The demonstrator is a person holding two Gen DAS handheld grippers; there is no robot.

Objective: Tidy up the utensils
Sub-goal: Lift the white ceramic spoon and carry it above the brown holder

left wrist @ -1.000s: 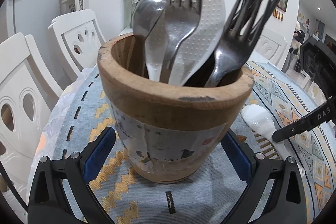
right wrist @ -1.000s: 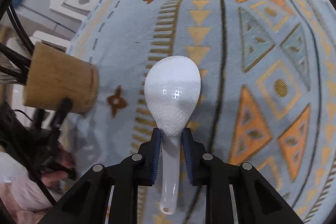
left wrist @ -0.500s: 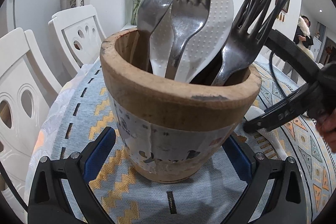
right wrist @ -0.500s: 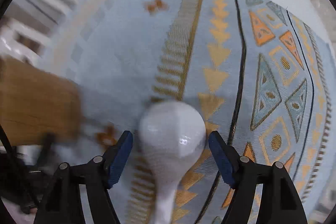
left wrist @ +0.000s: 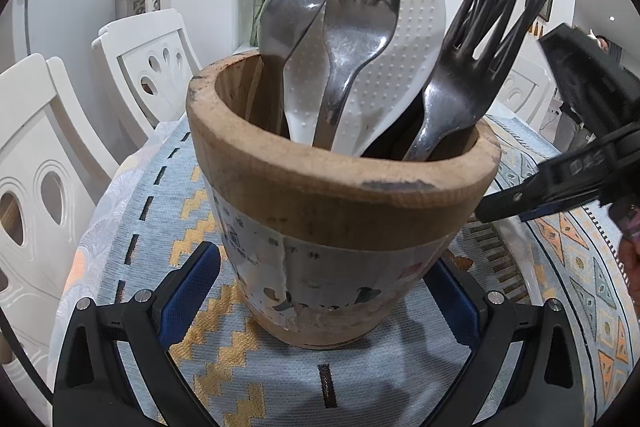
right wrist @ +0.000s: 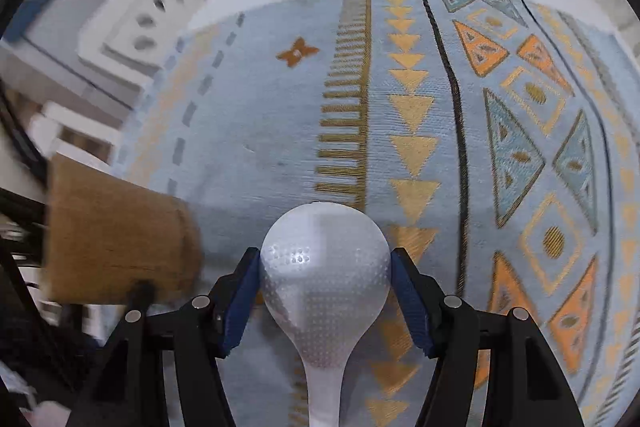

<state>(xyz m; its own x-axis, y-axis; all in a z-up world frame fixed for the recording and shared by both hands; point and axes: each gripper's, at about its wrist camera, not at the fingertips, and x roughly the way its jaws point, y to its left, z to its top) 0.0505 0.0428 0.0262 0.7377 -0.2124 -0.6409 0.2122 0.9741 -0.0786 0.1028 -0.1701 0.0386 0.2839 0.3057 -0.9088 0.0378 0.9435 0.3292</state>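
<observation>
White dimpled plastic rice spoon [right wrist: 325, 283] lies lengthwise between the right gripper [right wrist: 325, 293] pads, bowl pointing away, handle toward the camera; the jaws have just been closing and now clamp its bowl. Left gripper [left wrist: 320, 303] straddles, jaws apart, the wooden utensil cup [left wrist: 340, 199] on the patterned counter [right wrist: 260, 115].

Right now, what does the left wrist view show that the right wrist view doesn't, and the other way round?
Only the left wrist view: what stands in the wooden holder, namely forks, a metal spoon and a white paddle, and the left gripper open around its base. Only the right wrist view: the loose rice paddle, its head clamped by the right gripper, whose jaws have just been closing. Both: the wooden holder, the patterned cloth, white chairs and the right gripper itself.
</observation>
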